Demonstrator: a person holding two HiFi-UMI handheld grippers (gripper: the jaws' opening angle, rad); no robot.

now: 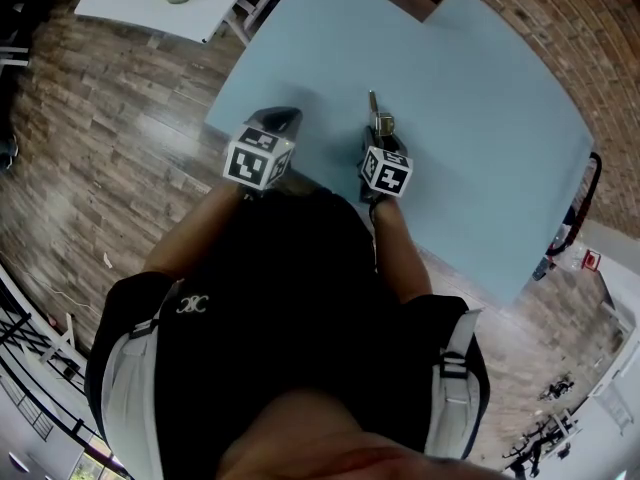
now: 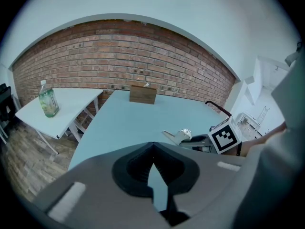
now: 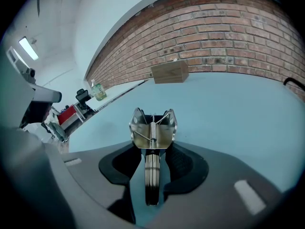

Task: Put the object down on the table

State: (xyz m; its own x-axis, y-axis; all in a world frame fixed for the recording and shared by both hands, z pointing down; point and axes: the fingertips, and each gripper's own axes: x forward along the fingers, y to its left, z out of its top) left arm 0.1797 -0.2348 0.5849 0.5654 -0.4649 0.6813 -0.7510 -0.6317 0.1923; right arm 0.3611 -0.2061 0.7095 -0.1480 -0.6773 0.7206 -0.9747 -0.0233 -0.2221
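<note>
Centrally, the right tool is half closed on the paired handles of one spring-hinged steel utensil, held low over the pale blue bench close to its near edge; whether it touches the surface cannot be told. Rigid, smooth and probably light, the utensil is best gripped across both handles, behind the spring. The left tool, jaws together, holds nothing. Also counted: one wooden block, one bottle.

We see a pale blue tabletop, a shiny silver metal spring tool, black-and-white square-patterned marker cubes, a brown wooden block, a red-brown brick wall with pale mortar lines, and a streaky brown plank floor.
</note>
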